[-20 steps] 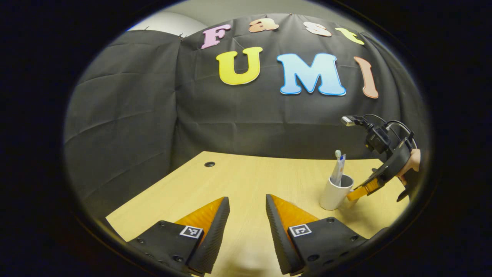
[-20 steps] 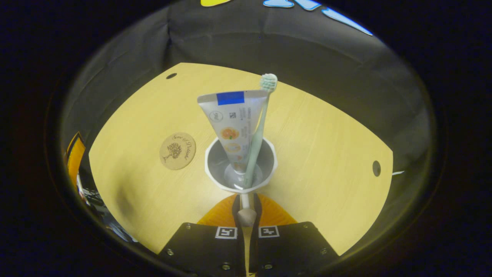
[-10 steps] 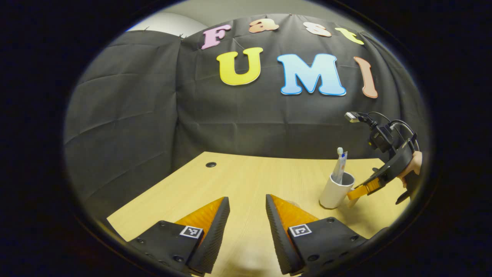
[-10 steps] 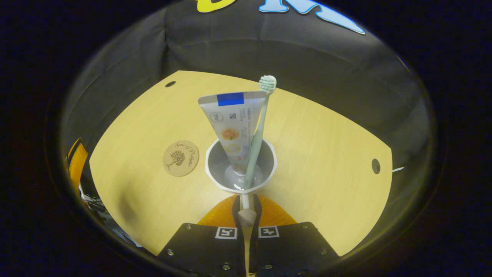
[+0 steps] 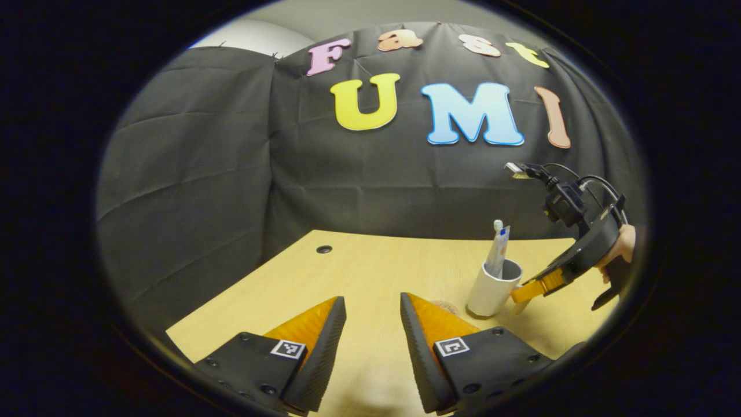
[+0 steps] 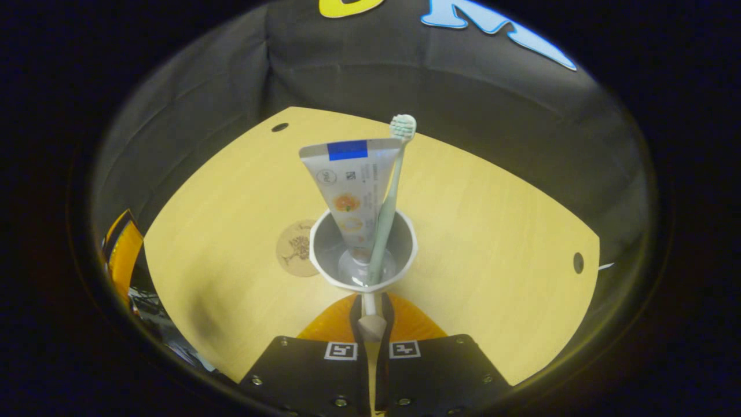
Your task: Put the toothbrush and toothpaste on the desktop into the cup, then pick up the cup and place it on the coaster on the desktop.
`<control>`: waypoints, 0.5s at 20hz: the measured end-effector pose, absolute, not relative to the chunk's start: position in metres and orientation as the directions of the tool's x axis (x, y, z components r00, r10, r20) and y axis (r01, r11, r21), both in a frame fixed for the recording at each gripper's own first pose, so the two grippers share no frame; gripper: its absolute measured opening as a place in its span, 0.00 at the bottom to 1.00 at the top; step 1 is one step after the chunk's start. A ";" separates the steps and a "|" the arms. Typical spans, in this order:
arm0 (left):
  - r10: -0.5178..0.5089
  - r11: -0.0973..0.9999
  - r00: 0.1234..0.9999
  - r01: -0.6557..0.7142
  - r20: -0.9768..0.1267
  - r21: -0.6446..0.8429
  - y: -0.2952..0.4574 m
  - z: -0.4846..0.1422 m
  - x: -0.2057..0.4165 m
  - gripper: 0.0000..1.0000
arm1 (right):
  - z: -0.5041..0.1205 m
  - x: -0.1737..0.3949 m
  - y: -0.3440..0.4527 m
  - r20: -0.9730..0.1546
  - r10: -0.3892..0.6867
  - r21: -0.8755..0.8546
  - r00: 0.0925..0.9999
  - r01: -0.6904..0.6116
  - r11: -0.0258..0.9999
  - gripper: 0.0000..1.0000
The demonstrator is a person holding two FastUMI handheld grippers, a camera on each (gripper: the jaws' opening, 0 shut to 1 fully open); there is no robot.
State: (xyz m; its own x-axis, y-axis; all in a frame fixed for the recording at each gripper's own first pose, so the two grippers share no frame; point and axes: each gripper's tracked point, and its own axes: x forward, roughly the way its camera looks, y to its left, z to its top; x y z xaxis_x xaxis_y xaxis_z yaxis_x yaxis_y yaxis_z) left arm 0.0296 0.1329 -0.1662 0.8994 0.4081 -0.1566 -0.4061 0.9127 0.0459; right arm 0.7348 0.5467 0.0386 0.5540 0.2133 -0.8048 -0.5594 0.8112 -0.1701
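White cup (image 6: 363, 255) holding upright toothpaste (image 6: 348, 188) and toothbrush (image 6: 389, 197), partly over round coaster (image 6: 293, 250)

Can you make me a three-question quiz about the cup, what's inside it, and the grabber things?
1. Where is the coaster?
A. Beside the cup, partly hidden by its rim
B. Inside the cup
C. Against the wall

2. How many things stand in the cup?
A. None
B. Two
C. Four

3. How is the left gripper?
A. Shut on the cup
B. Shut on the coaster
C. Open, holding nothing

Answers:
1 A: its round edge peeks out beside the rim.
2 B: the toothpaste and the toothbrush stand in it.
3 C: there's a wide gap between its fingers; the right gripper pinches the cup's handle.
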 end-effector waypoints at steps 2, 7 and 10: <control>0.420 0.907 0.894 -0.419 -0.158 0.044 0.142 -0.167 0.022 0.66 | 0.035 0.734 0.545 -0.803 0.231 -0.161 0.550 -0.572 0.804 0.05; 0.456 0.889 0.875 -0.457 -0.161 0.034 0.166 -0.168 0.000 0.67 | 0.034 0.734 0.544 -0.805 0.254 -0.149 0.535 -0.598 0.787 0.05; 0.475 0.879 0.864 -0.475 -0.166 0.037 0.178 -0.169 -0.012 0.66 | 0.036 0.735 0.542 -0.811 0.257 -0.151 0.525 -0.613 0.775 0.05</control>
State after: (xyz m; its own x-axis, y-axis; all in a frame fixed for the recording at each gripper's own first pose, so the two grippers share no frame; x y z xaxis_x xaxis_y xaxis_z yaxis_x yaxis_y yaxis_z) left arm -0.0124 0.1784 -0.1695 0.8643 0.4746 -0.1664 -0.4754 0.8790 0.0374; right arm 0.7345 0.5422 0.0355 0.5249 0.2569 -0.8115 -0.6133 0.7752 -0.1512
